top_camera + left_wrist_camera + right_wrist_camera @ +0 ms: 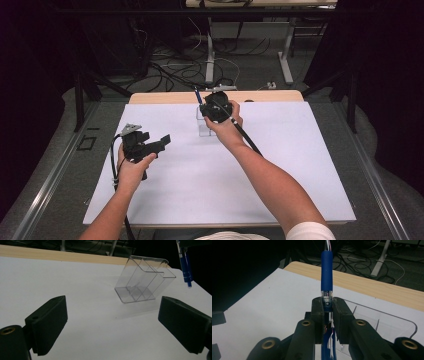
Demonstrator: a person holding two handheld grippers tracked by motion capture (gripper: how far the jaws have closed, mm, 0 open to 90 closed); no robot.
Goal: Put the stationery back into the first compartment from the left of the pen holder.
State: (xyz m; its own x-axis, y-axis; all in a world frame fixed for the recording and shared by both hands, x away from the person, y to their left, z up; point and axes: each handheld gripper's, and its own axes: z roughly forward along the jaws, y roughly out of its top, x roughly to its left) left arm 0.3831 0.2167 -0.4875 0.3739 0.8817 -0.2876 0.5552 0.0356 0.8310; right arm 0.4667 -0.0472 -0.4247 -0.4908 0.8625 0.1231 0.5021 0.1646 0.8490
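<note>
A white sheet covers the wooden bench [220, 165], leaving a strip of pale wood bare along its far edge; beyond it lie a grey floor with tangled black cables [165, 70] and white table legs, with darkness to both sides. The clear plastic compartment holder [143, 280] stands on the sheet near the far edge, looking tilted in the left gripper view. The right gripper [328, 307] is held over that holder, forearm stretched across the bench, its fingers clamped on the blue pen [327, 272], which stands up between them. The left gripper [162, 141] hovers at the near left, its fingers wide apart and empty. The pen's lower end is hidden behind the fingers.
</note>
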